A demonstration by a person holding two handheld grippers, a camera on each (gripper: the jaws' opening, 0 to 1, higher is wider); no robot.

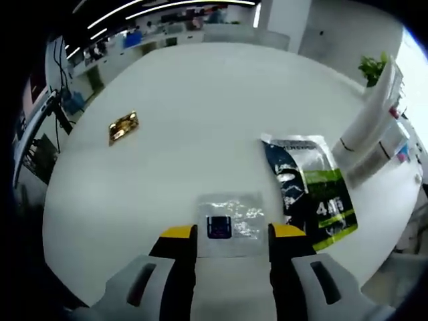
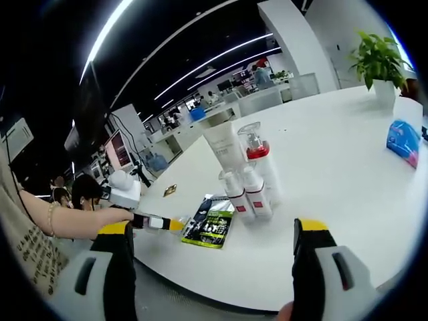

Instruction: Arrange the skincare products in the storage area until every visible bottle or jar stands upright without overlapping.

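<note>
Standing upright near the middle of the white surface, the skincare bottles cluster together, touching one another; a dark green pouch lies flat just beside them; my left gripper holds its jaws wide around a small clear sachet; my right gripper hangs wide open, holding nothing.
</note>
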